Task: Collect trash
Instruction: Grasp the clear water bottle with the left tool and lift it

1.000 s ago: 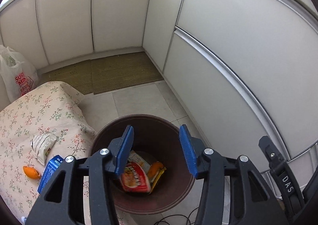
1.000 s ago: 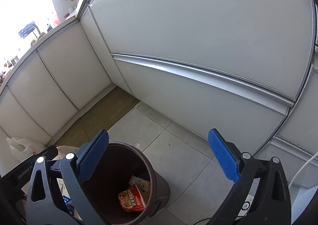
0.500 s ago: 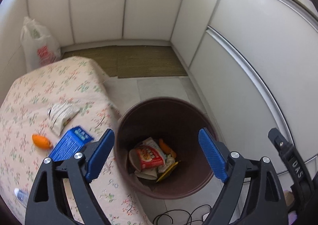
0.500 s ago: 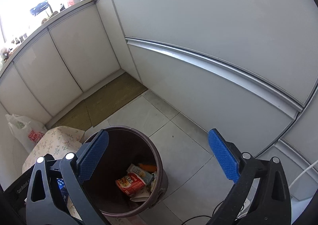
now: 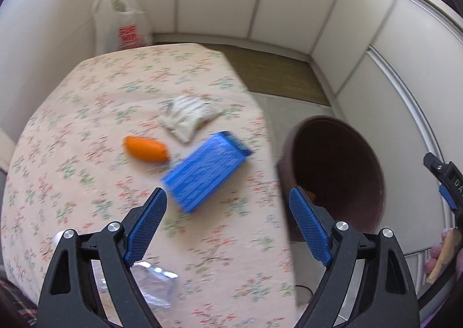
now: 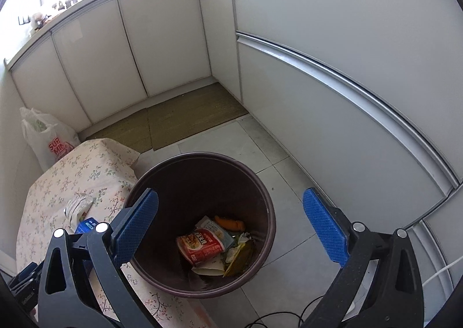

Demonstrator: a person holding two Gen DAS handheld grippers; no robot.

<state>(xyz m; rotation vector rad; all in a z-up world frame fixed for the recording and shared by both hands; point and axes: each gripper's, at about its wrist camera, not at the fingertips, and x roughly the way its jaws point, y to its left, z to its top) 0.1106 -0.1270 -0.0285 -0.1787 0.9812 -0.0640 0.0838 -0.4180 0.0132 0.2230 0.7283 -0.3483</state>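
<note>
Below my left gripper (image 5: 227, 225) lies a cloth-covered table (image 5: 86, 125). On it, a box (image 5: 207, 171) sits nearest me, a peel-like scrap (image 5: 146, 148) to its left, a crumpled wrapper (image 5: 189, 116) behind both, and a plastic bottle (image 5: 153, 284) closest to my edge. A trash bin (image 6: 260, 194) stands on the floor just right of the table, holding a noodle cup (image 6: 201, 245) among other wrappers. A shopping bag (image 5: 121, 21) stands behind the table, against the cabinets (image 6: 162, 44).

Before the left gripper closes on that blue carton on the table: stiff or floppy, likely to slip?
The blue carton looks boxy with straight edges, so probably stiff enough to pinch, though likely light and crushable if empty. It lies flat on the floral tablecloth, so it should not roll; a push may slide it or bunch the cloth. The left gripper is open, seemingly wide enough for its narrow side.
</note>
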